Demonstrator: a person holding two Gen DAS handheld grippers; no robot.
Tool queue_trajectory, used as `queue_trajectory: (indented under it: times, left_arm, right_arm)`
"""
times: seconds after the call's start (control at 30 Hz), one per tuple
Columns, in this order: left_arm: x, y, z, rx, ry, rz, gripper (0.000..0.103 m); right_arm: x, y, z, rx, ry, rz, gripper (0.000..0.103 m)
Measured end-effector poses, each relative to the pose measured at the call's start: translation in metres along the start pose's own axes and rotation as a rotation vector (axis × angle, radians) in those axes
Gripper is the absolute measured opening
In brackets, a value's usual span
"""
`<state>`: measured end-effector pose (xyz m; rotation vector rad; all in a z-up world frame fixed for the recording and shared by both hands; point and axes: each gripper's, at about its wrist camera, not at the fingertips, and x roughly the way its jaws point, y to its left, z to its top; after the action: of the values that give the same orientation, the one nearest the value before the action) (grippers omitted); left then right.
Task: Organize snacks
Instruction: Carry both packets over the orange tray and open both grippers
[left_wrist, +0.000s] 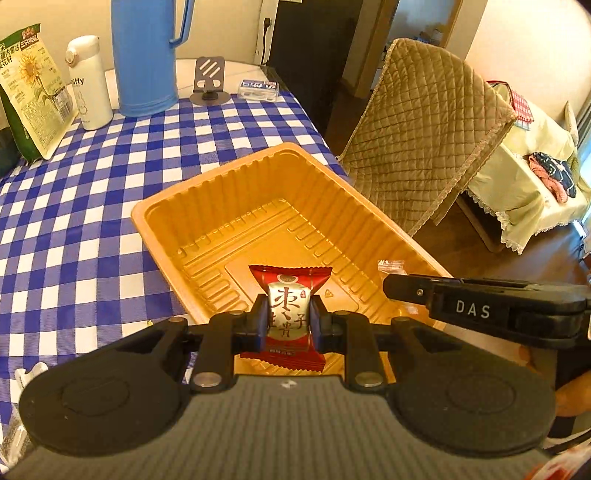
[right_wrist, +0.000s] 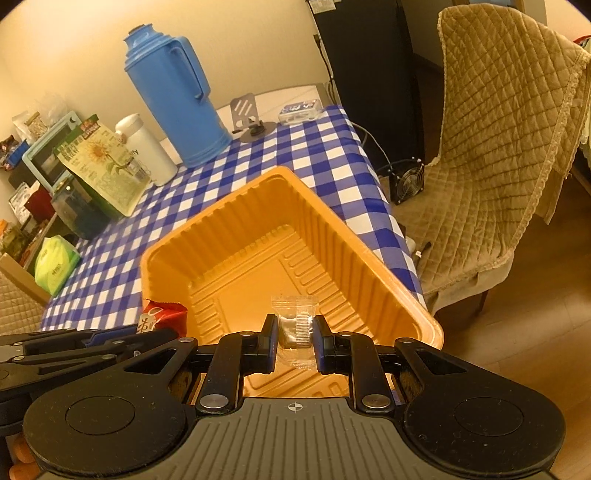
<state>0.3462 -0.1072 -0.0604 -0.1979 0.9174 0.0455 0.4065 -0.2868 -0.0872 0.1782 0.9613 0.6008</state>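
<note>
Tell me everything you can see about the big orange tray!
The orange tray looks like thin shiny plastic, squarish, with ribbed sloping walls and a stepped ridged floor. It sits flat on the blue checked tablecloth, near the table's edge by the chair. Nothing lies inside yet. Two grippers hold snack packets just above its near side.

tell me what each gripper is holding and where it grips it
The left gripper pinches a red snack packet across its middle. The right gripper pinches a clear wrapped snack across its middle, both over the orange tray.
</note>
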Motion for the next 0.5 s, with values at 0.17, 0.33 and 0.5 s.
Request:
queue_trajectory:
  times: [0.17,0.33,0.5]
  left_arm:
    - [0.010,-0.003,0.000,-0.005,0.016,0.004,0.022]
    - [0.015,-0.005,0.001,-0.022,0.017,0.005,0.025]
    - [0.014,-0.006,0.000,-0.027,0.013,0.004,0.035]
  right_arm:
    - [0.006,-0.008,0.000,0.006,0.013,-0.008,0.020]
    - [0.007,-0.012,0.000,0.010,0.013,-0.008,0.020]
    - [0.007,-0.012,0.001,0.017,0.007,-0.006,0.020]
